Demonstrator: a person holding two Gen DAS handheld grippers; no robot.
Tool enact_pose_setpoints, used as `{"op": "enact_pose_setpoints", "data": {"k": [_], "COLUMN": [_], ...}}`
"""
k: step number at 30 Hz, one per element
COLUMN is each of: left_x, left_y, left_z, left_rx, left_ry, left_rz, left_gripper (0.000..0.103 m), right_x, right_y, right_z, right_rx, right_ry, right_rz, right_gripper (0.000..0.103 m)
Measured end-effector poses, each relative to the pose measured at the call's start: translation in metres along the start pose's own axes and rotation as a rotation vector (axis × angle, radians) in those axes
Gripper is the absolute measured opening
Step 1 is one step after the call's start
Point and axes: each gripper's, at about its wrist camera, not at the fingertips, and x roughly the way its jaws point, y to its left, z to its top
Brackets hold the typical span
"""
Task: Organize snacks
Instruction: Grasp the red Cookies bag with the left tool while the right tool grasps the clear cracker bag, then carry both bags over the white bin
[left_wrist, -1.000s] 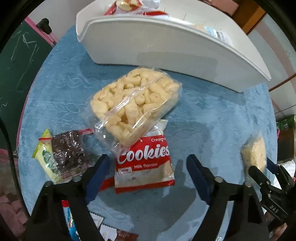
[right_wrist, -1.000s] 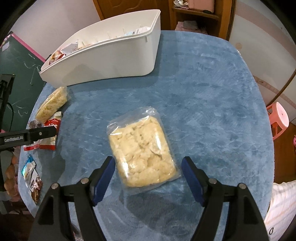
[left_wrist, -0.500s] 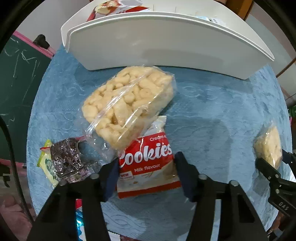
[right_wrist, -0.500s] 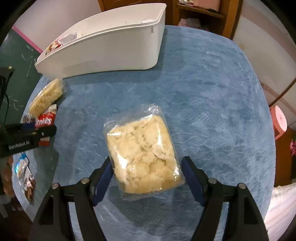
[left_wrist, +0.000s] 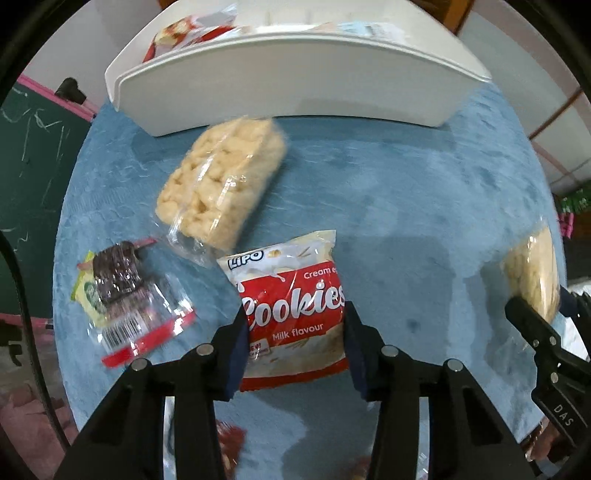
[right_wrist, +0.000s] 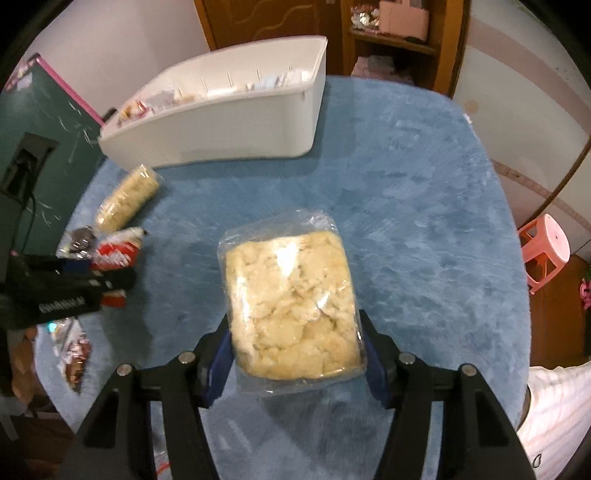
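My left gripper (left_wrist: 293, 332) is shut on a red and white Cookies pack (left_wrist: 291, 306) and holds it above the blue tablecloth (left_wrist: 406, 192). My right gripper (right_wrist: 293, 343) is shut on a clear bag of pale yellow snacks (right_wrist: 291, 299), lifted off the table; that bag also shows in the left wrist view (left_wrist: 533, 273). A white bin (left_wrist: 295, 74) with several snacks inside stands at the back; it also shows in the right wrist view (right_wrist: 221, 122). A clear bag of puffed snacks (left_wrist: 221, 181) lies in front of the bin.
A chocolate snack pack (left_wrist: 122, 291) lies left of the Cookies pack. More small packets (right_wrist: 74, 350) lie near the table's left front edge. A green chalkboard (left_wrist: 26, 155) stands left; a pink stool (right_wrist: 545, 247) and a wooden shelf (right_wrist: 395, 48) stand beyond the table.
Both grippers closed on their packs and lifted them. The Cookies pack slid out from under the puffed snack bag. The pale snack bag rose off the cloth.
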Motion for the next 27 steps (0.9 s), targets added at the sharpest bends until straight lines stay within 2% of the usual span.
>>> {"op": "enact_pose_setpoints", "data": {"k": [4,12,19,27], "left_x": [-0.031,-0.097,-0.145,-0.202], "left_y": [-0.021,-0.049,-0.039,-0.036], "left_z": [-0.018,-0.02,-0.002,0.021], "left_rx": [0.038,0.08,0.1,0.121], "left_ry": [-0.035,-0.141,-0.242,-0.355], "left_rz": [-0.032,-0.093,-0.118,-0.097], "left_gripper": [0.044,0.044,0.044,0.044], "right_x": [-0.031,-0.09,-0.13,-0.161], "right_y": [0.002,0.005,0.007,0.014], "right_z": [-0.004,0.001,0.01,0.028], "right_rx": [0.005,0.001,0.0,-0.012], "right_ry": [-0.06,-0.184,-0.27,-0.348], "right_rz": [0.01,0.035,0.049,0.064], "right_gripper": [0.061,0.061,0.061,0.061]}}
